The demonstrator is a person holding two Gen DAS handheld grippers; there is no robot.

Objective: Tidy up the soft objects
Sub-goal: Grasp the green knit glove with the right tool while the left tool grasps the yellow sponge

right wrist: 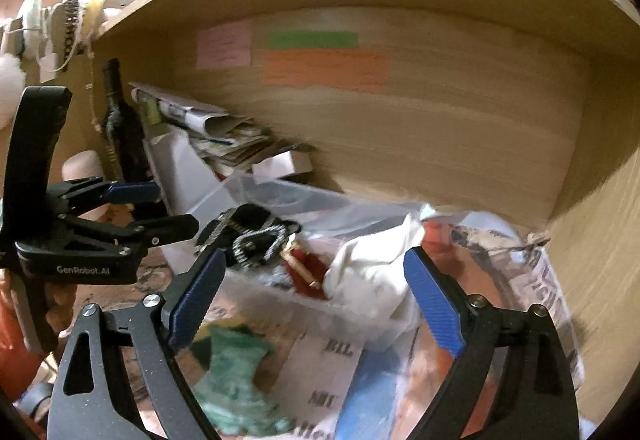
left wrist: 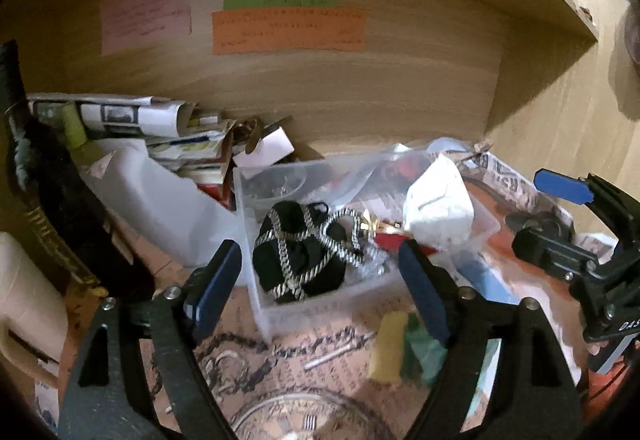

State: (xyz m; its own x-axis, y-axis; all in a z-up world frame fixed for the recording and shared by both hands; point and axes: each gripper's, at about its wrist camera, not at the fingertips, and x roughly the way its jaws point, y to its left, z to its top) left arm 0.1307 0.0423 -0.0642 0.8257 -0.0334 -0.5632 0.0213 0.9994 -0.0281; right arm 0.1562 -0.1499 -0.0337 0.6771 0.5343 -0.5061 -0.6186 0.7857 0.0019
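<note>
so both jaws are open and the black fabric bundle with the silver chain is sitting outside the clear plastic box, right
Not quite. The black fabric bundle wrapped in silver chain lies inside the clear plastic box, not outside it; the left wrist view shows this. Both the left gripper and right gripper do have their jaws open.

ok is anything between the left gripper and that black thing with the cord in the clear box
Only the near wall of the clear box. The black bundle sits inside, just beyond the open left gripper, nothing covering it. The white cloth lies off to its right, apart from it.
</note>
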